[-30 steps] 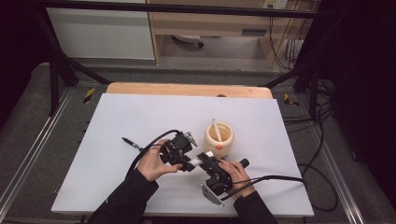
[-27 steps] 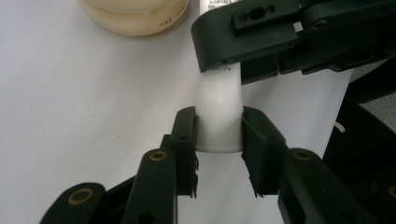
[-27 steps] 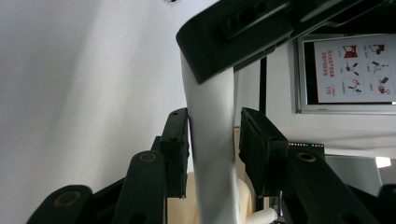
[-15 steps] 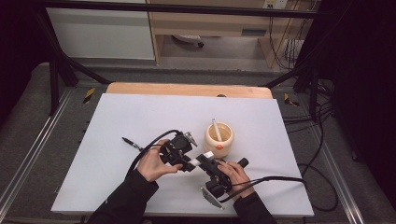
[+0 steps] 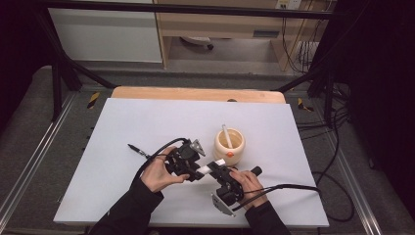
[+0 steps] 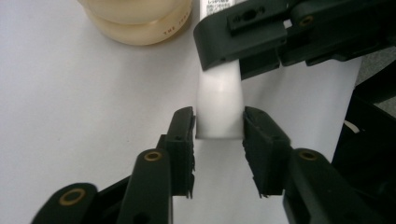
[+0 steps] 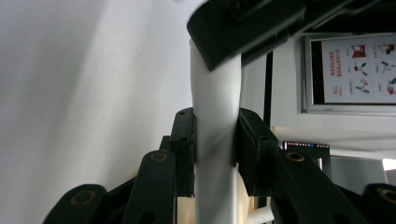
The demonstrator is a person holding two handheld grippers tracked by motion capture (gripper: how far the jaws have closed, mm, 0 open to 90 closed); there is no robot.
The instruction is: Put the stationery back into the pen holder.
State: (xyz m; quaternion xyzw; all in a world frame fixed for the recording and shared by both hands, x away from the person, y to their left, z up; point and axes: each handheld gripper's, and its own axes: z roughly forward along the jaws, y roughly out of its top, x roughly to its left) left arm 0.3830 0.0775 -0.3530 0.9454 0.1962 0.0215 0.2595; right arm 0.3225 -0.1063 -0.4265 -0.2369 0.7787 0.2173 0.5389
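High view: white tube (image 5: 209, 168) held level just above the white table (image 5: 122, 127), spanning the gap between left gripper (image 5: 195, 169) and right gripper (image 5: 218, 172). Positioned near the front edge, just in front of a cream-coloured jar (image 5: 229, 146) containing a white stick (image 5: 226, 135). Left hand (image 5: 159, 174) wrapped around its gripper; right hand (image 5: 248, 183) likewise. Black pen (image 5: 137, 151) lying on the table, left of the hands.

Left gripper view: flat end of the white tube (image 6: 219, 109) seated between the left gripper (image 6: 218, 129) pads, both pads lying along its sides without visible squeeze; jaws just eased outward, the tube end between them. Farther along the tube, the right gripper (image 6: 243, 35) clamped across it. Base of the cream-coloured jar (image 6: 135, 21) standing on the table beyond, apart from the tube.

Right gripper view: right gripper (image 7: 215, 140) closed narrowly on the white tube (image 7: 215, 116), both pads pressed flat against its sides. Left gripper (image 7: 247, 25) seen at the tube's far end. Grip secure; tube running straight up between the jaws.
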